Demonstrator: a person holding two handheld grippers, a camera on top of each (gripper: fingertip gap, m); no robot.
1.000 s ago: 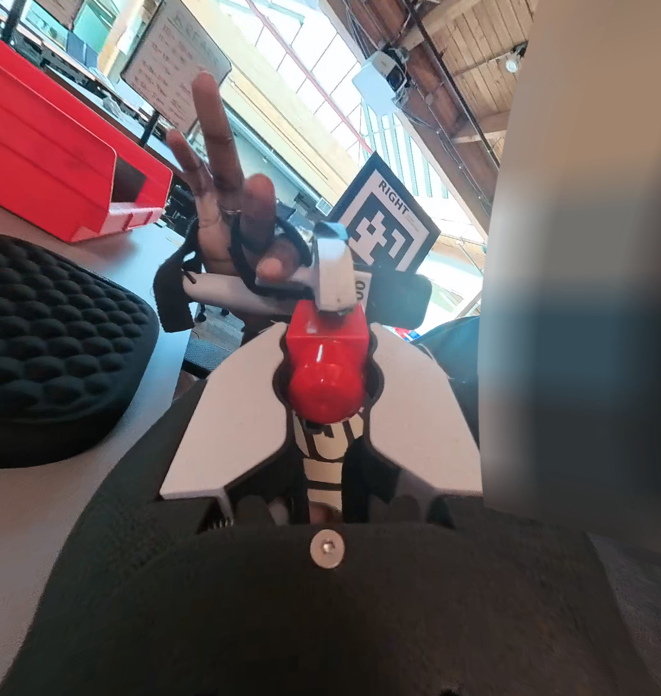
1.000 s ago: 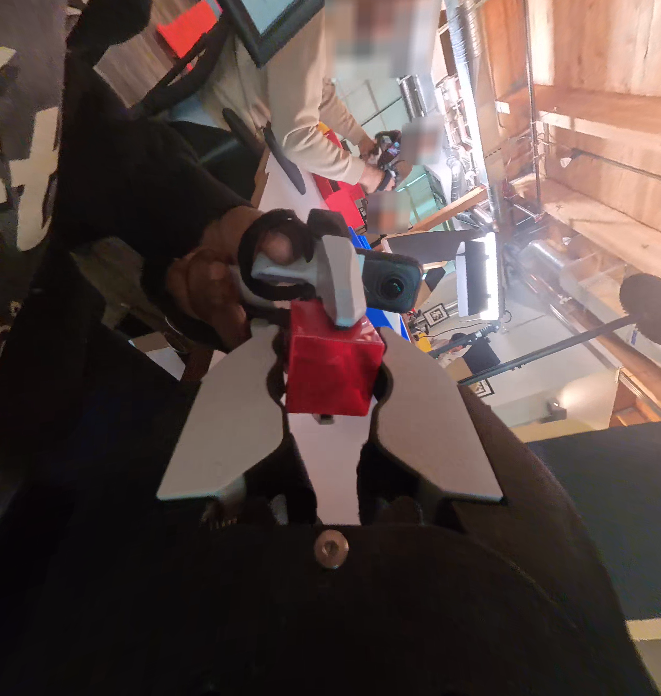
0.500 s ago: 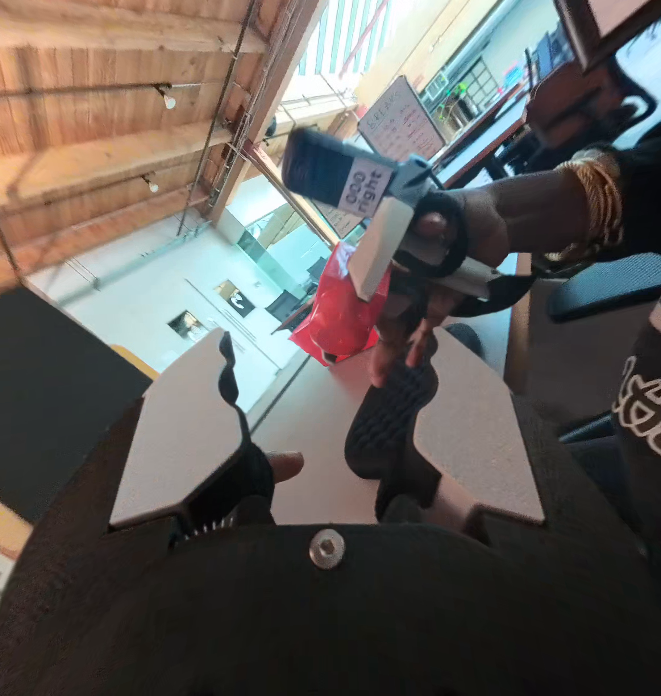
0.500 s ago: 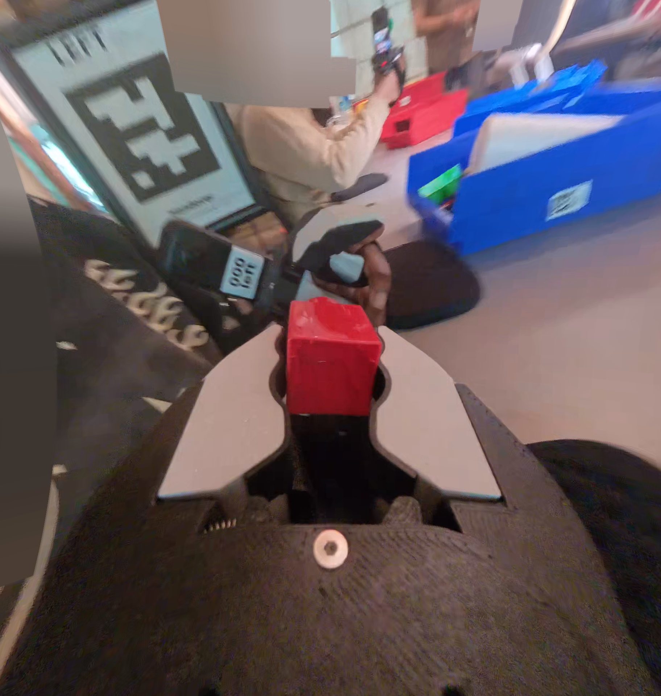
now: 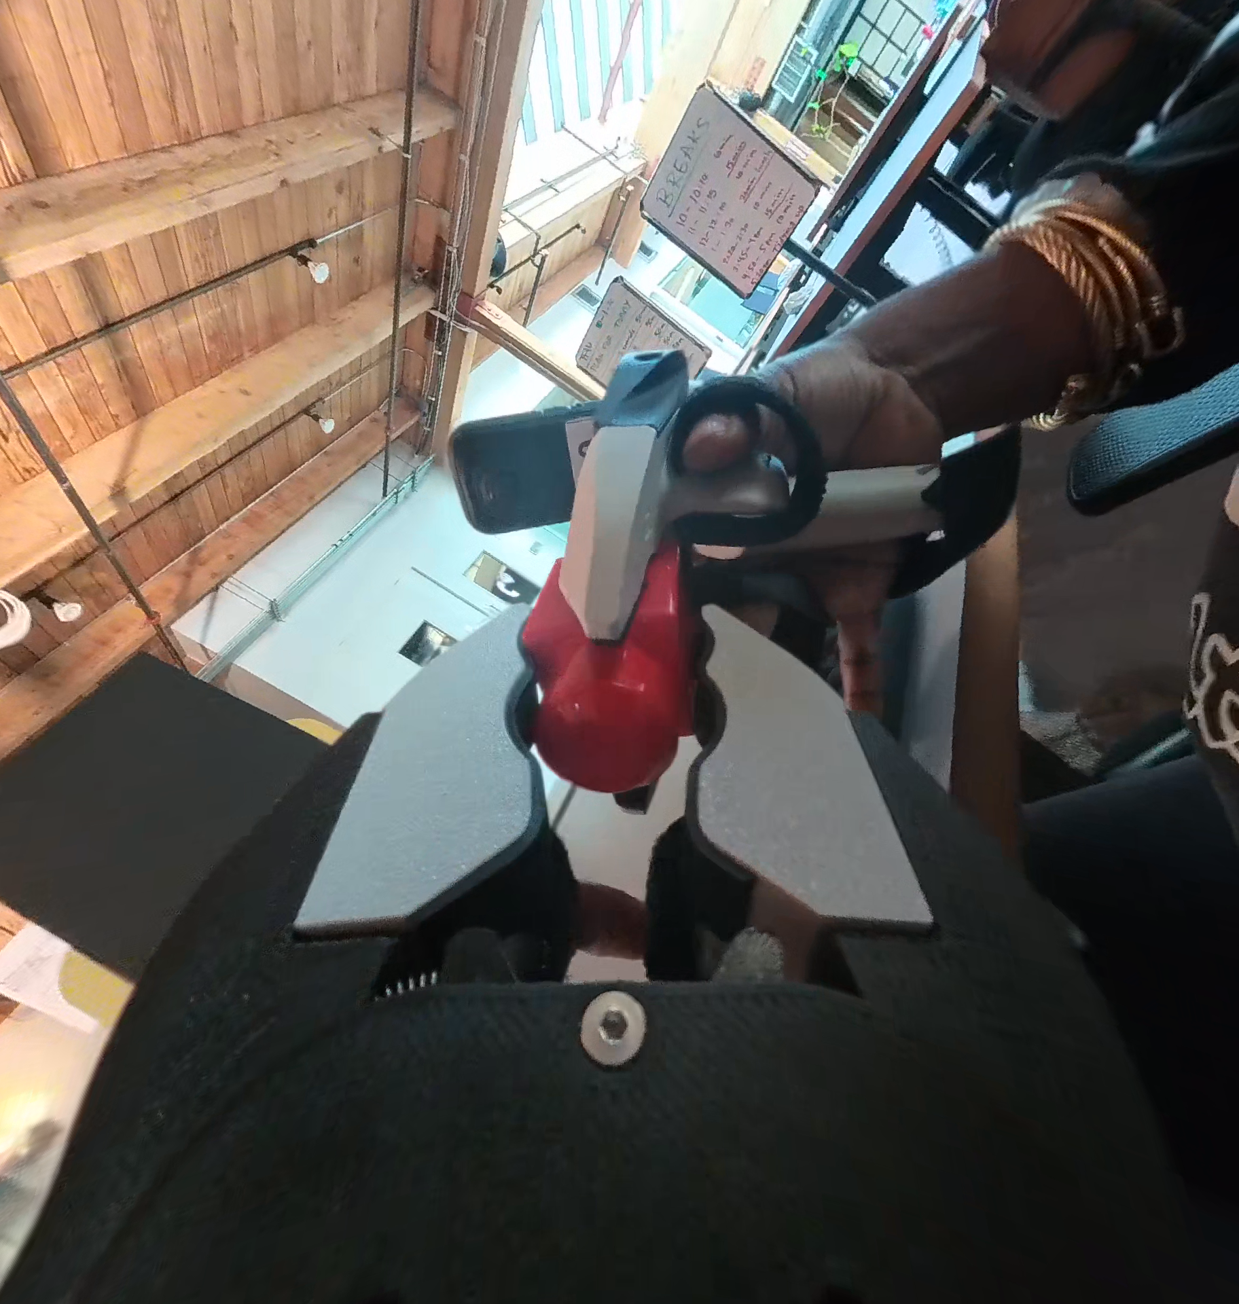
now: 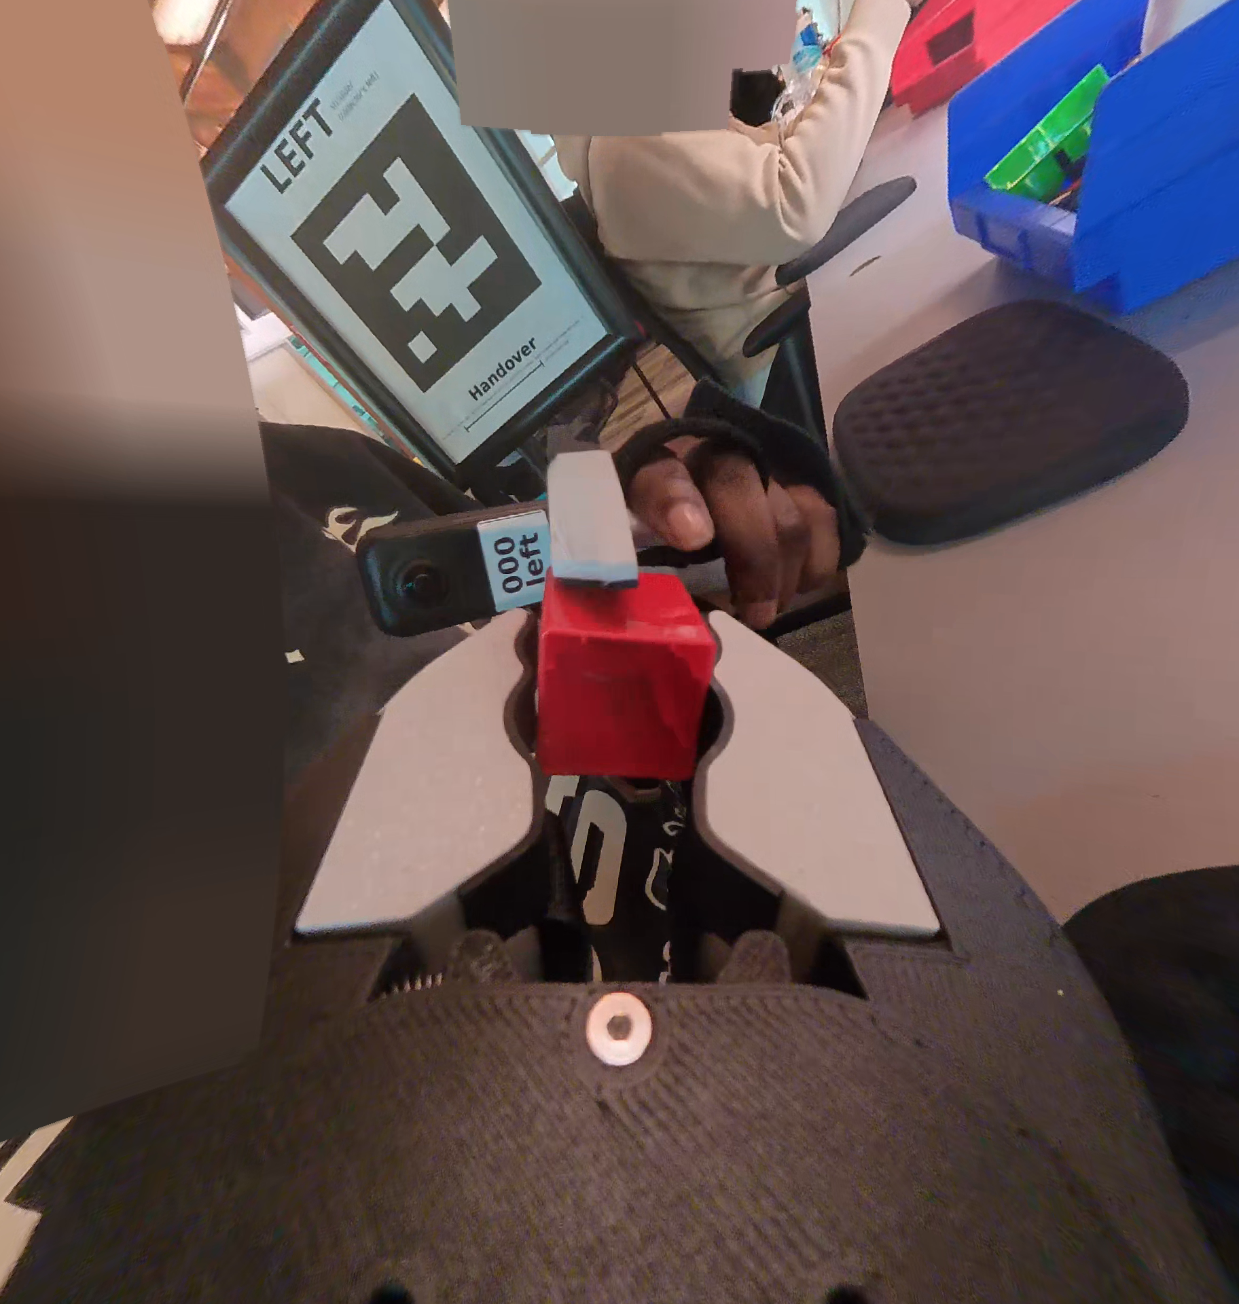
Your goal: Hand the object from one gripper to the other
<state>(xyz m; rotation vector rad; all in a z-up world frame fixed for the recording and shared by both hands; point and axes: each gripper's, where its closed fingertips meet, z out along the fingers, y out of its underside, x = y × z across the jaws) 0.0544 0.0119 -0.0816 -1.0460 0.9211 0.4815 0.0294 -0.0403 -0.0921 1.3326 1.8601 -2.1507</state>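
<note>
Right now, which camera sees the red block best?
The right wrist view: the red block shows flat faces and clear edges, centred between that gripper's jaws, with only the other gripper's grey finger over its far edge. The left wrist view shows the same block tilted, shiny, and partly covered by a grey finger.

The block point(image 6: 620, 695) sits between the right gripper point(image 6: 620, 677) fingers with the left gripper point(image 6: 592, 526) meeting it from beyond, while a cushion point(image 6: 1012, 430) and bin point(image 6: 1132, 204) lie on the counter point(image 6: 1061, 635) to the right.
</note>
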